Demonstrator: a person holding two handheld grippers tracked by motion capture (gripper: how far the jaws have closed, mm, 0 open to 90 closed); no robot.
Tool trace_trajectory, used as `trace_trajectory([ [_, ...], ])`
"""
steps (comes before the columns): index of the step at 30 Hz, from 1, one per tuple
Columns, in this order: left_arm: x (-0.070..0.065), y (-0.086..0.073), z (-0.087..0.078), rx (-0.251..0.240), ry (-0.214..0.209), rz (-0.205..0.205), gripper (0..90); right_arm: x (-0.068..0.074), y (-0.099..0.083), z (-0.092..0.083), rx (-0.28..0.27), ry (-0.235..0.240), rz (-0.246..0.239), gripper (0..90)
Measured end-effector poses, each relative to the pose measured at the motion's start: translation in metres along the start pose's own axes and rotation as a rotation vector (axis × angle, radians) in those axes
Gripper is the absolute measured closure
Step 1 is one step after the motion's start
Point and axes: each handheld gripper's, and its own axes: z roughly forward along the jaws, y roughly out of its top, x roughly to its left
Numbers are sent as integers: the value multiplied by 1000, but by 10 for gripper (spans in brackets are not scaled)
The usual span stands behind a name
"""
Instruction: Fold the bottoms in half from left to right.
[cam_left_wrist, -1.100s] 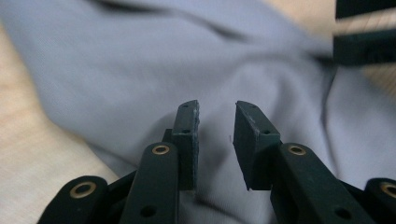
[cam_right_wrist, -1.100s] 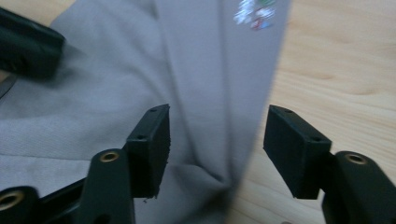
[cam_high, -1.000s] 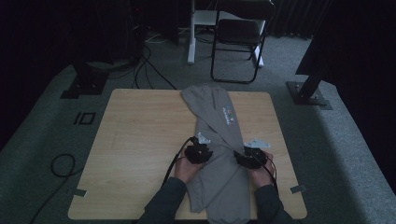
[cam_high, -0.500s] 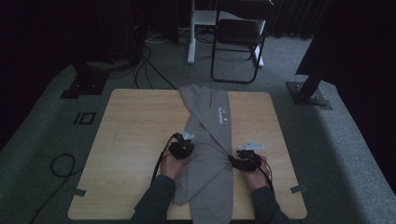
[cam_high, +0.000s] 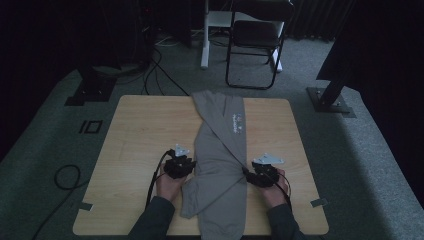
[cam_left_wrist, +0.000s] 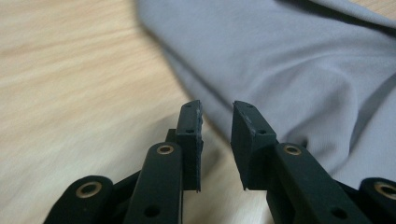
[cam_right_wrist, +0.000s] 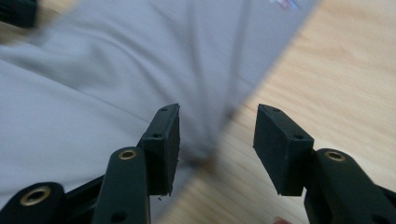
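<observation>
While the grey shirt (cam_high: 220, 160) lies folded in a long strip down the table (cam_high: 140, 135), both claws sit at its two edges near the person's side.

left claw (cam_high: 179, 167): just off the shirt's left edge, over bare wood; jaws have just been opening, now apart, nothing between the pads.
left claw, close up (cam_left_wrist: 217, 116): cloth (cam_left_wrist: 289, 70) lies ahead and to the right of the tips, table (cam_left_wrist: 70, 84) to the left; no pinch on the fabric.
why there: judged, it has let go of the fold and sits clear so the cloth stays flat.
right claw (cam_high: 264, 172): at the shirt's right edge, jaws parted, not clamped.
right claw, close up (cam_right_wrist: 217, 140): cloth edge (cam_right_wrist: 140, 60) runs ahead between the jaws, left pad over fabric, right pad over wood (cam_right_wrist: 336, 70); pads look apart from the cloth, no press seen.
why there: judged, lined up on the edge to pinch it or tidy the fold.
shirt: between the claws, far end with small logo (cam_high: 237, 121) well ahead of both; near end hangs past the table edge by the forearms.
around: chair (cam_high: 255, 45) beyond the table, far ahead of the claws; cables (cam_high: 65, 175) on the floor left of the left claw; stand base (cam_high: 330, 100) ahead and right of the right claw.
in the way: nothing on the table besides the shirt; each claw's own cable trails back by the wrists.
</observation>
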Motion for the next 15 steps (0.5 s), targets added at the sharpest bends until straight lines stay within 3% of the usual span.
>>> trace_trajectory([
  [3,3,-9,-7,-12,0,-12,731,16,7,2,-13,49,-30,508],
  [5,4,-12,-10,-19,-3,-19,728,32,12,13,0,96,-61,506],
  [6,5,-14,-11,-20,-5,-23,728,32,12,13,0,96,-61,506],
  [12,2,-22,-12,-13,-20,-25,725,66,25,38,34,181,-125,470],
  [15,1,-25,-13,-17,-25,-26,725,72,27,43,46,204,-147,470],
])
